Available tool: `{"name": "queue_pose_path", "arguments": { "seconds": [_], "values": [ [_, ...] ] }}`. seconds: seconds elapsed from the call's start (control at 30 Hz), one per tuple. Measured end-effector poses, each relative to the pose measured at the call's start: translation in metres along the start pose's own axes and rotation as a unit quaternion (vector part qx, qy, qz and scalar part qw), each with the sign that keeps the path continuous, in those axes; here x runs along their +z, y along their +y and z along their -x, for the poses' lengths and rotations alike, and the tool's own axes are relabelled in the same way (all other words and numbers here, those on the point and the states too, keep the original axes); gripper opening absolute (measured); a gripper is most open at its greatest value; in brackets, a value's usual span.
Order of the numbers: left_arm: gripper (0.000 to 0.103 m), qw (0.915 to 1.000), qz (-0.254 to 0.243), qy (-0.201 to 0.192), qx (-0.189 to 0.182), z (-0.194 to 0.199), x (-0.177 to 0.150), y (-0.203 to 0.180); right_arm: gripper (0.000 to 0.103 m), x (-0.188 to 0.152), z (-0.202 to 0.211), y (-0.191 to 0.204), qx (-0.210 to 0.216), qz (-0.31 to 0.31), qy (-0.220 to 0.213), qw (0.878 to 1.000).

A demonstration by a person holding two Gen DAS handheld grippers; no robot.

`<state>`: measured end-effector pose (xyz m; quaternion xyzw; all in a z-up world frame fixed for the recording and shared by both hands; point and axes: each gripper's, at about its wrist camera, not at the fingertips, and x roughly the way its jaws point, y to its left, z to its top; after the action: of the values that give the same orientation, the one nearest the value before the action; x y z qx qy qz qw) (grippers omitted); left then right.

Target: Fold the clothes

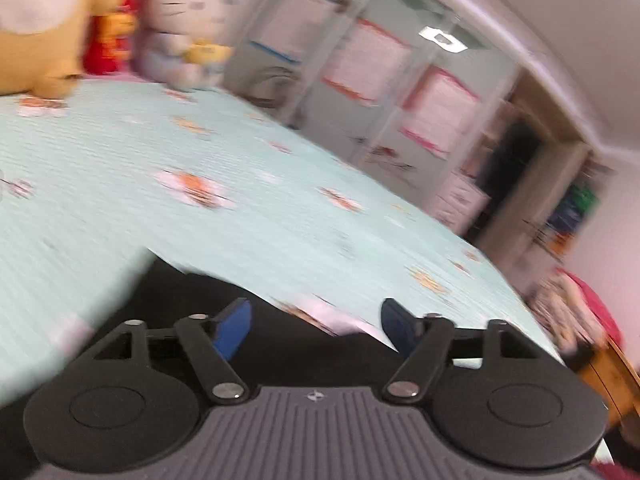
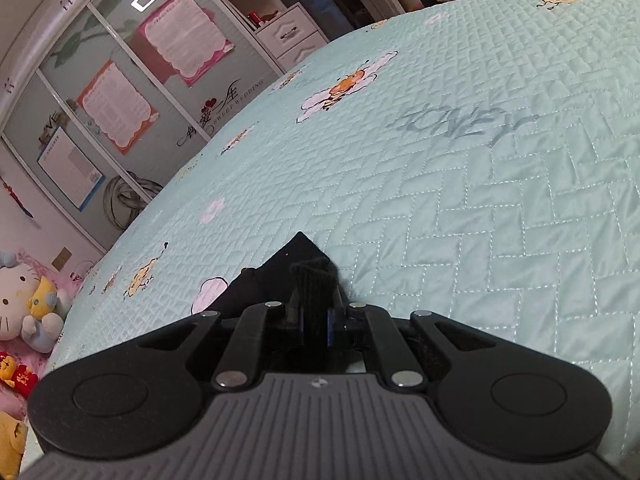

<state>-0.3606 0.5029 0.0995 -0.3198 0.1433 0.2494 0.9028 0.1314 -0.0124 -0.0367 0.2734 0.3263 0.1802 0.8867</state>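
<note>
Across the pale green quilted bedspread with bee and flower prints point(image 2: 460, 168) lies wide bare room, running to its curved far edge by the mirrored wardrobe with pink and orange posters point(image 2: 120, 92); plush toys point(image 1: 120, 28) crowd the head end. Near the bed's front, the right gripper point(image 2: 316, 320) is clenched on a ribbed fold of the black knit garment point(image 2: 296, 264), whose pointed corner lies flat just ahead of it. Over the same dark cloth point(image 1: 280, 332) in the blurred left view, the left gripper point(image 1: 316, 320) stands released, blue pads point(image 1: 236, 320) wide apart, nothing between them.
</note>
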Motion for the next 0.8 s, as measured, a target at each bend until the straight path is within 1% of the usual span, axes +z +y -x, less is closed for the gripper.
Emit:
{"name": "queue_pose_path", "arguments": {
  "seconds": [0.03,0.1,0.17,0.23,0.27,0.3,0.37,0.4,0.43,0.5,0.6,0.67,0.7,0.73,0.77,0.8],
  "values": [
    [0.076,0.9998,0.011,0.009,0.013,-0.010,0.013,0.016,0.007,0.000,0.000,0.000,0.000,-0.001,0.000,1.000],
    [0.075,0.9982,0.033,0.043,0.024,-0.035,0.031,0.043,0.007,0.000,-0.001,0.001,-0.001,0.001,-0.001,1.000],
    [0.075,0.9955,0.053,0.074,0.026,-0.057,0.043,0.061,0.007,0.001,-0.002,0.002,-0.003,0.004,-0.002,1.000],
    [0.074,0.9933,0.061,0.084,0.050,-0.070,0.050,0.074,0.007,0.000,0.000,0.001,0.000,0.007,-0.001,1.000],
    [0.073,0.9929,0.064,0.089,0.045,-0.074,0.051,0.077,0.007,0.000,0.000,0.001,0.000,0.008,-0.002,1.000],
    [0.072,0.9920,0.068,0.101,0.034,-0.080,0.052,0.082,0.007,0.000,0.000,0.001,0.000,0.008,-0.002,1.000],
    [0.068,0.9899,0.065,0.124,0.024,-0.089,0.053,0.084,0.007,0.000,0.000,0.000,0.001,0.007,-0.003,1.000],
    [0.060,0.9885,0.063,0.136,0.019,-0.093,0.052,0.085,0.007,0.000,0.000,0.000,0.000,0.005,-0.003,1.000],
    [0.050,0.9863,0.063,0.152,0.011,-0.097,0.050,0.085,0.007,0.000,0.000,-0.001,0.001,0.004,-0.003,1.000],
    [0.042,0.9807,0.067,0.184,-0.001,-0.106,0.046,0.085,0.007,0.000,0.000,-0.001,-0.001,0.005,-0.004,1.000],
    [0.040,0.9727,0.090,0.213,-0.024,-0.123,0.041,0.093,0.007,-0.001,-0.001,0.004,-0.010,0.017,-0.004,1.000],
    [0.020,0.9695,0.109,0.217,-0.032,-0.134,0.042,0.101,0.007,-0.001,-0.001,0.011,-0.022,0.031,-0.002,0.999],
    [0.004,0.9702,0.114,0.212,-0.028,-0.137,0.042,0.104,0.007,0.000,-0.002,0.016,-0.037,0.042,-0.001,0.998],
    [0.004,0.9725,0.119,0.199,-0.023,-0.137,0.043,0.105,0.009,0.002,-0.004,0.023,-0.050,0.057,0.005,0.997],
    [0.004,0.9773,0.121,0.173,-0.018,-0.132,0.046,0.106,0.009,0.005,-0.005,0.030,-0.059,0.065,0.012,0.996],
    [0.004,0.9809,0.127,0.147,-0.016,-0.128,0.050,0.108,0.009,0.011,-0.005,0.036,-0.057,0.070,0.007,0.996]
  ]
}}
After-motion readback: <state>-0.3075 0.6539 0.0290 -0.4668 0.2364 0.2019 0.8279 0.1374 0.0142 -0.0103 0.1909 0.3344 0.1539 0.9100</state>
